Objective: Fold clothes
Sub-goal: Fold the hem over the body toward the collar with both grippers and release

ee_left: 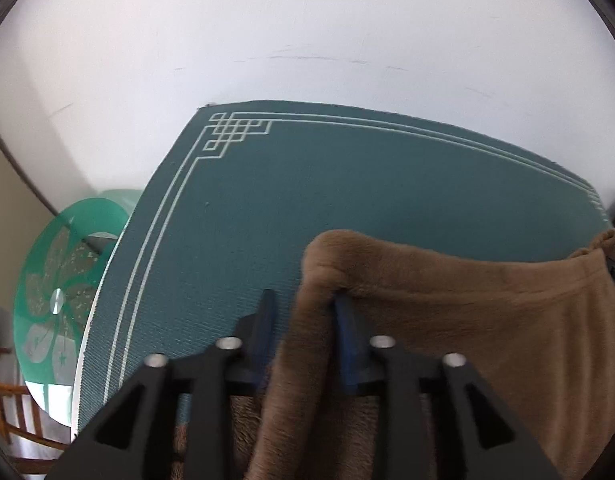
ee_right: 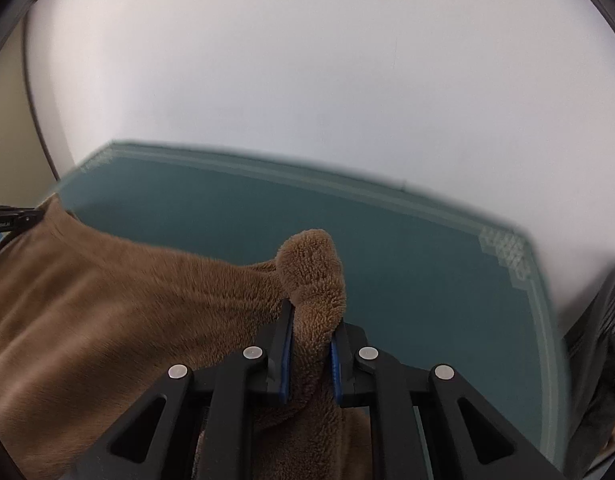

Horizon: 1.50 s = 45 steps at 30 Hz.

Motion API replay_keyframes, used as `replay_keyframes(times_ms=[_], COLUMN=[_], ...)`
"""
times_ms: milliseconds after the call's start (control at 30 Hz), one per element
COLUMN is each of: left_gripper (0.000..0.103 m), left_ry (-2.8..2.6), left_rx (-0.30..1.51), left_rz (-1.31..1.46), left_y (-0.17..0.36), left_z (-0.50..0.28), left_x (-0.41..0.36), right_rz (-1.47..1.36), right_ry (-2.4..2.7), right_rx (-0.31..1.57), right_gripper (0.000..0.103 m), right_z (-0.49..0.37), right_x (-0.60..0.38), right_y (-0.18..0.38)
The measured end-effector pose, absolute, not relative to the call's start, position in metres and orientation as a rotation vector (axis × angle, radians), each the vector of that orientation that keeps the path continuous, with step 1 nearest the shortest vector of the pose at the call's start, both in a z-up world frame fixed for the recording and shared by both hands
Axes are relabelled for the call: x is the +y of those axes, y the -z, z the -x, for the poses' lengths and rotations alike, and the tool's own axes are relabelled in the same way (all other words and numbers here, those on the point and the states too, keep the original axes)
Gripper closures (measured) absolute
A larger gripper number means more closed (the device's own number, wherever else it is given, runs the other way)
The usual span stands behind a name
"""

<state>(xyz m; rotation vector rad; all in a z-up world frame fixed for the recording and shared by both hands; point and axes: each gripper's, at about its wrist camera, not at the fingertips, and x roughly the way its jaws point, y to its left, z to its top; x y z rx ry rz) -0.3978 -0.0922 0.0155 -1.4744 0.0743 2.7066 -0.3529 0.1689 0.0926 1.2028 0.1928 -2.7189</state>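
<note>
A soft brown fleece garment (ee_left: 487, 320) hangs stretched between the two grippers above a teal woven mat with a pale line border (ee_left: 235, 208), which covers the table. The left gripper (ee_left: 303, 312) has a bunched corner of the fleece between its blue-padded fingers; the jaws stand some way apart with the cloth wedged in the gap, so it looks pinched rather than let go. The right gripper (ee_right: 311, 320) is clenched on the other corner, a thick roll of pile standing up out of its jaws.

The cloth's top edge runs taut from one gripper to the other, roughly in line with the mat's far edge, and that is its long axis as held. The rest of it drops toward the near edge of the table and out of sight below the fingers. The far half of the mat, out to both patterned corners, lies bare.

How far the folding has got is hard to judge. I can see no crease or stacked layer, since the lower part is hidden, so this hold would suit either spreading the piece out flat or carrying one edge over to meet another. A green glass disc with a flower pattern (ee_left: 63, 280) stands off the mat's left edge, well clear.
</note>
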Motion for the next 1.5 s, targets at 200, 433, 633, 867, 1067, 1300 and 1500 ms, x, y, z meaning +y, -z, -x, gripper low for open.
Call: replay_keyframes(times_ms=[200, 433, 633, 867, 1067, 1300, 1500], left_gripper=[0.006, 0.005, 0.005, 0.005, 0.000, 0.000, 0.000], left_ry=[-2.787, -2.845, -2.873, -2.787, -2.753, -2.768, -2.854], left_rx=[0.075, 0.083, -0.011, 0.145, -0.083, -0.106, -0.030], left_rz=[1.541, 1.526, 1.368, 1.291, 1.299, 1.280, 1.296], left_y=[-0.008, -0.046, -0.092, -0.066, -0.025, -0.025, -0.051], left_z=[0.406, 0.378, 0.311, 0.243, 0.246, 0.246, 0.214], left_x=[-0.107, -0.117, -0.123, -0.074, -0.102, -0.102, -0.088], right_rz=[-1.357, -1.277, -0.992, -1.017, -1.105, -1.141, -1.158], right_ry=[2.696, 2.819, 2.777, 2.512, 2.485, 2.511, 2.555], right_rx=[0.226, 0.177, 0.220, 0.347, 0.211, 0.215, 0.235], right_gripper=[0.066, 0.042, 0.039, 0.038, 0.038, 0.036, 0.033], right_z=[0.367, 0.343, 0.252, 0.170, 0.161, 0.158, 0.143], right_x=[0.164, 0.170, 0.149, 0.104, 0.135, 0.146, 0.137], right_y=[-0.071, -0.108, -0.165, -0.123, -0.092, -0.079, -0.095])
